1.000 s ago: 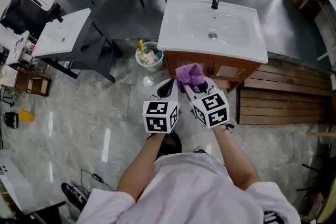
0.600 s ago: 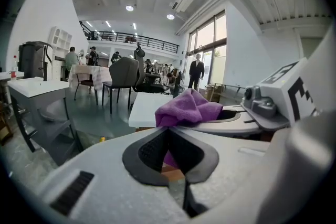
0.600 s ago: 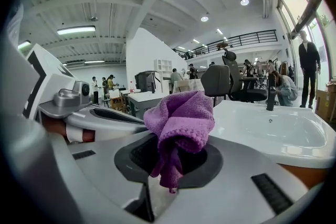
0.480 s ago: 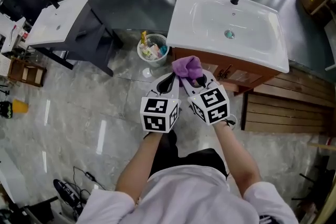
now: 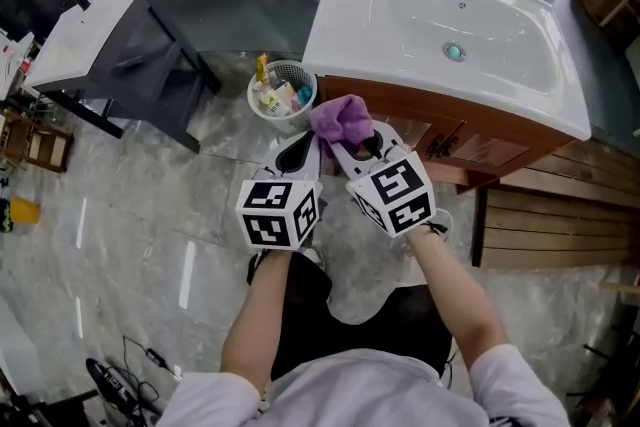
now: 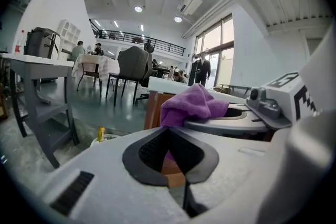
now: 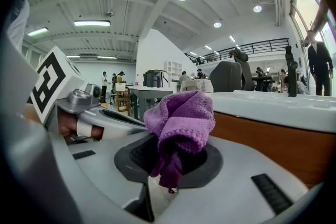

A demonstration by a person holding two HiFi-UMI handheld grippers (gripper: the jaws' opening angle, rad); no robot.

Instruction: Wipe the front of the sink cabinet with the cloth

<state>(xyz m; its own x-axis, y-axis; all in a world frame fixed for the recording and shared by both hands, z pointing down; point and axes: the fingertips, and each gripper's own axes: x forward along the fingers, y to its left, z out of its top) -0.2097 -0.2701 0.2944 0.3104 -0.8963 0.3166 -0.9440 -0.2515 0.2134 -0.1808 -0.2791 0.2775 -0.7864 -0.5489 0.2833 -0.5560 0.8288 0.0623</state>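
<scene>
A bunched purple cloth (image 5: 341, 119) (image 7: 181, 120) sticks up from my right gripper (image 5: 350, 141), which is shut on it. The cloth hangs just short of the brown wooden front of the sink cabinet (image 5: 450, 135) (image 7: 273, 136), near its left end; contact cannot be told. A white basin (image 5: 450, 25) tops the cabinet. My left gripper (image 5: 300, 151) is beside the right one, to its left, shut with nothing between its jaws. In the left gripper view the cloth (image 6: 193, 106) shows ahead to the right, over the right gripper's body.
A small white bin (image 5: 281, 95) with bottles stands on the floor left of the cabinet. A grey table (image 5: 95, 45) lies further left. Wooden slats (image 5: 555, 215) are on the floor to the right. Chairs and people stand beyond the sink.
Both grippers and the cloth have moved closer to the cabinet front, and the head view has shifted so the sink now looms larger. Both jaws stay as they were.
</scene>
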